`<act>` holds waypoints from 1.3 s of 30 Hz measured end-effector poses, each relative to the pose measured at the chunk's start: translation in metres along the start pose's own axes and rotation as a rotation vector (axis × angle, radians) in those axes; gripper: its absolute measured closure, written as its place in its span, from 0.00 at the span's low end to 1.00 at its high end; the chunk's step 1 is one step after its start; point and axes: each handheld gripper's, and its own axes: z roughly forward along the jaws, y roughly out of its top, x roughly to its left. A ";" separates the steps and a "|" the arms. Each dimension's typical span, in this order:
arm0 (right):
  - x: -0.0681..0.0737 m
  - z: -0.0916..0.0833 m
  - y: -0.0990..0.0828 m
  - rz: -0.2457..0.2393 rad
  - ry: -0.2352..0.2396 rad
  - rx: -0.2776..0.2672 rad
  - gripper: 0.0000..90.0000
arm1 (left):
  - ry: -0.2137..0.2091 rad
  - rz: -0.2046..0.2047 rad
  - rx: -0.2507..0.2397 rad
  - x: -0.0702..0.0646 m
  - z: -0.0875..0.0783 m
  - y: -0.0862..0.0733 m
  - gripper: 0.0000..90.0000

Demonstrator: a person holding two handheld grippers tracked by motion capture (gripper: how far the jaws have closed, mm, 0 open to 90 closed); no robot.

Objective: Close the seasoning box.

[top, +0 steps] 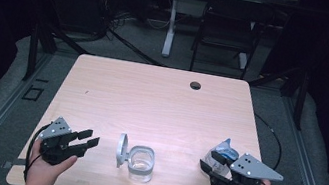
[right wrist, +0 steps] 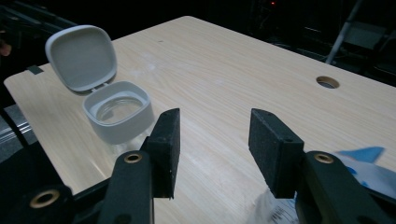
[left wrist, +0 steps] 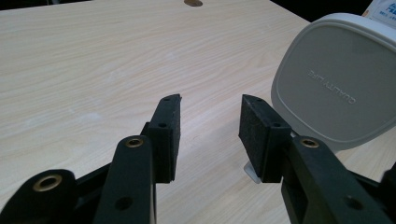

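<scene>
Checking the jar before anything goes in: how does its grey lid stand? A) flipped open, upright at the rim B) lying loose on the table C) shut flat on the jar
A: the lid stands upright, hinged at the open jar rim.

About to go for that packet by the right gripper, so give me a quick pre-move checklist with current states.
1. Jar upright near the front edge of the table: ok.
2. Lid swung open, mouth clear: ok.
3. Left gripper open, nothing between pads: ok.
4. Right gripper open, nothing between pads: ok.
5. Packet beside the right gripper, not gripped: ok.
6. Packet sealed or already torn: cannot tell.
</scene>
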 end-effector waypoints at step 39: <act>-0.040 -0.041 -0.014 0.076 -0.150 -0.022 0.58 | 0.003 0.002 0.009 0.001 0.001 -0.001 0.65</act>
